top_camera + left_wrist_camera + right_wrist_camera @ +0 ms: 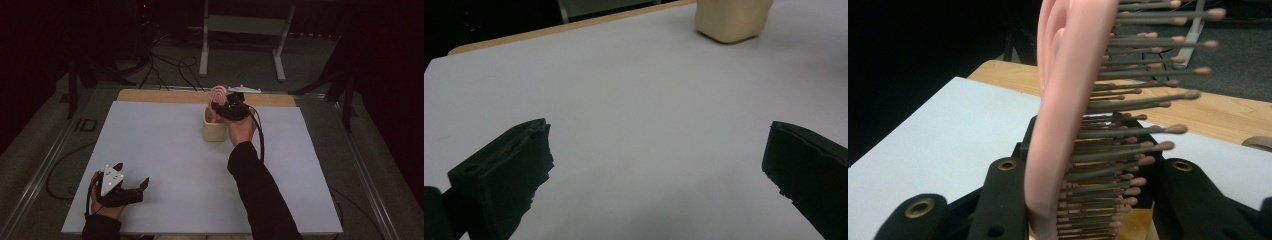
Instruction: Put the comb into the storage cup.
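Tongs of the left hand (131, 186) rest low on the white bench (165, 165) near its front left corner, jaws spread wide with nothing between them. Farther right, the right tongs (218, 106) are clenched on a pink plastic hairbrush (1068, 100), upright, just above the cream-coloured plastic cup (214, 131).

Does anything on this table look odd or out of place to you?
Nothing looks spilled or broken. The one curious sight is the pink hairbrush, clamped in the right gripper directly above the cream holder near the table's far edge. The left gripper rests open near the front left corner.
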Demonstrator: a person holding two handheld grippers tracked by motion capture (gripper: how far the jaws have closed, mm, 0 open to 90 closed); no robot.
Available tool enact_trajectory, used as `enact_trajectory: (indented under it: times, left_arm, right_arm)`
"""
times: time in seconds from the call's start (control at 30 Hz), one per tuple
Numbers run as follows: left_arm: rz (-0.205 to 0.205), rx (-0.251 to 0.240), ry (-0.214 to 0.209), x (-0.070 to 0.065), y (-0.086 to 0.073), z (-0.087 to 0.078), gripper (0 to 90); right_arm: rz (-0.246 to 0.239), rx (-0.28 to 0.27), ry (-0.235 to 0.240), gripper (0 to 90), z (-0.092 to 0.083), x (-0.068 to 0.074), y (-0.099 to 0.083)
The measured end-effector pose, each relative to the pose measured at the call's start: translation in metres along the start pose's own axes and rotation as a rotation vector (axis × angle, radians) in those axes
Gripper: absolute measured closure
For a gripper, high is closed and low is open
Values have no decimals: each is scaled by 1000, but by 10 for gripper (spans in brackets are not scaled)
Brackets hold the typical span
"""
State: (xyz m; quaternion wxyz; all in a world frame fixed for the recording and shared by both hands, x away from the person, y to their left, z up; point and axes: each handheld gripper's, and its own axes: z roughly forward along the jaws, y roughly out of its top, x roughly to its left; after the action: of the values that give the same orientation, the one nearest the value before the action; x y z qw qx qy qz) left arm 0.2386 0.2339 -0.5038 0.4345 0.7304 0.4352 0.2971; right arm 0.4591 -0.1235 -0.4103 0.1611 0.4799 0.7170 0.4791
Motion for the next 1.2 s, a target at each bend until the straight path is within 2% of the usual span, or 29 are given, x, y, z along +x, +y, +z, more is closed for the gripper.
enact_trajectory:
  times: [0.33,0.83,1.2]
  left_arm:
    - [0,3,0,0,0,0,1]
    - [1,2,-1,0,0,0,1]
    - [0,3,-2,-1,0,1,1]
  right_arm:
    - [-6,-2,-2,628,0,-2,0]
    - [28,-2,-24,629,1,-12,1]
    - [32,1,-34,624,0,-17,2]
